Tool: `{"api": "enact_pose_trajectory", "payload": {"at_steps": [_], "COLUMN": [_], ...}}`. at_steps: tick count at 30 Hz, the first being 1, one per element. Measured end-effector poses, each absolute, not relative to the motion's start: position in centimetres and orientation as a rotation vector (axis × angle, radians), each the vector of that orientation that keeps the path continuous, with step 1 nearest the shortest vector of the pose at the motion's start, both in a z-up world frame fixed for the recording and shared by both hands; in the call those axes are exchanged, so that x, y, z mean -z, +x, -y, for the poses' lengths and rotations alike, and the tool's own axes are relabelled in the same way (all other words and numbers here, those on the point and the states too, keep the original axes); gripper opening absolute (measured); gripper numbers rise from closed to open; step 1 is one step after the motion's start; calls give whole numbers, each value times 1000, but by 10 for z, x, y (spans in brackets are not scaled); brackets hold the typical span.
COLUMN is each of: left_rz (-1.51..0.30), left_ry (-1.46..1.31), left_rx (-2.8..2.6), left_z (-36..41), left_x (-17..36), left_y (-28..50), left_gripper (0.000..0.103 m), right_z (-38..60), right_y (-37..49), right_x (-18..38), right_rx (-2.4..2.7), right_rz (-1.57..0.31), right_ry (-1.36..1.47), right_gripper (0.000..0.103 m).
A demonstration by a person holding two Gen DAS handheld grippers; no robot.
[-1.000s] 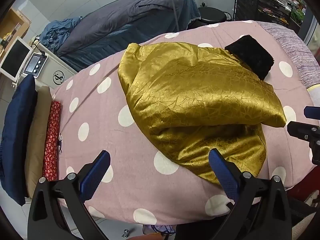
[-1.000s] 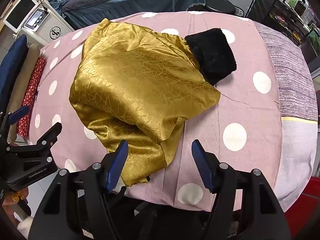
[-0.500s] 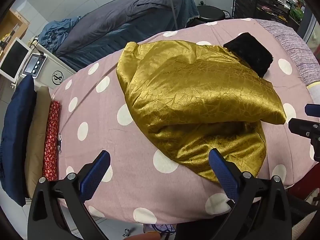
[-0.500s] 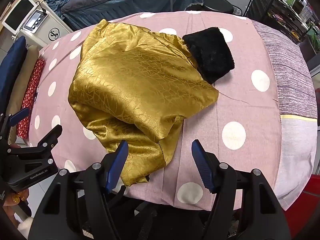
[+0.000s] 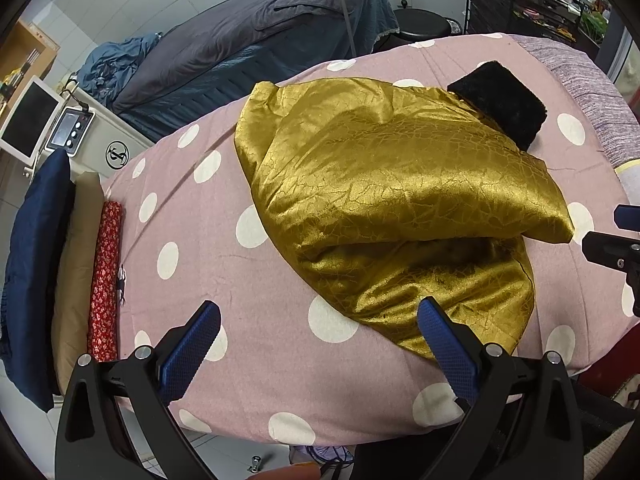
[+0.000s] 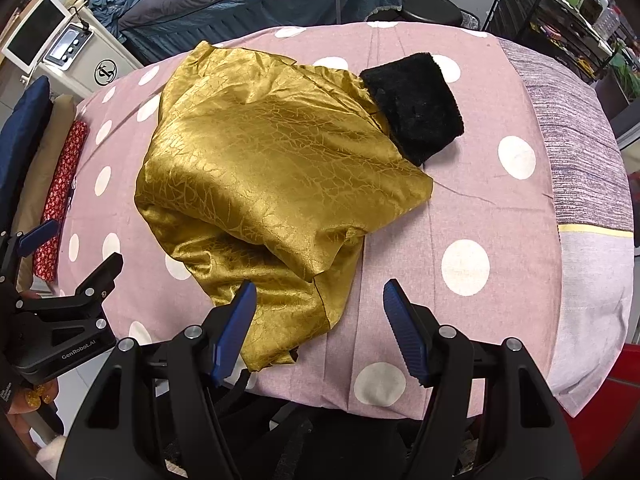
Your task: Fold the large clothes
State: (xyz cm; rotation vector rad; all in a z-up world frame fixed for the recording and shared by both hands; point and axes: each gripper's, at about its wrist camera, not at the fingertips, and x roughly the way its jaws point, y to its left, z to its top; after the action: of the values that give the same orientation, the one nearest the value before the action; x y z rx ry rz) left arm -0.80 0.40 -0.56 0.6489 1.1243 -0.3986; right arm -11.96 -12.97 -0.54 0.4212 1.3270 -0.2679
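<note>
1. Draped across the middle of the table point(image 6: 472, 208), under a pink cloth with white dots: a large gold garment point(image 6: 264, 176), shiny and crinkled, folded over itself in a loose heap.
2. Trailing toward the near edge of the table: the garment's lower flap point(image 6: 288, 312), ending just ahead of the right tongs.
3. Tucked against the garment's far right side, toward the far right corner: a black furry piece point(image 6: 416, 104), touching the gold fabric; possibly a cuff or collar of the same garment, hard to tell from either view.
4. Hovering above the near edge: the right tongs point(image 6: 316, 304), spread wide, pinching nothing; left blue pad point(image 6: 236, 328) over the tip of the gold flap, right pad over bare pink cloth.
5. Hovering above the near edge further toward the left corner: the left tongs point(image 5: 316, 340), also spread wide and empty; left pad over pink cloth, right pad point(image 5: 444, 344) over the garment's near hem.
6. Seen in the left wrist view too: the gold garment point(image 5: 392, 208) with its upper layer overhanging a shadowed fold, and the black piece point(image 5: 504, 104) at its far right.
7. Stacked along the left edge of the table: a red patterned fabric point(image 5: 106, 280), a tan fabric point(image 5: 76, 264) and a navy fabric point(image 5: 32, 272), side by side.
8. Beyond the far edge: a bed with grey-blue bedding point(image 5: 248, 52) and a dark wire rack point(image 6: 560, 4).
</note>
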Motion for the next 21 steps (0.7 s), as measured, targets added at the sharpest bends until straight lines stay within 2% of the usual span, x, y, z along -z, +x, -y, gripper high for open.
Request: {"api": "enact_pose_trajectory", "payload": {"at_steps": [21], "left_rz": [-1139], "left_ry": [649], "left_rx": [395], "left_z": [-7], "left_x": [11], "left_y": [-8], "left_gripper": [97], "right_z": [128], "right_y": [-119], "right_x": [8], "right_rx": [267], "right_rz": [-1337], "right_ry": [416], "right_gripper": [66]}}
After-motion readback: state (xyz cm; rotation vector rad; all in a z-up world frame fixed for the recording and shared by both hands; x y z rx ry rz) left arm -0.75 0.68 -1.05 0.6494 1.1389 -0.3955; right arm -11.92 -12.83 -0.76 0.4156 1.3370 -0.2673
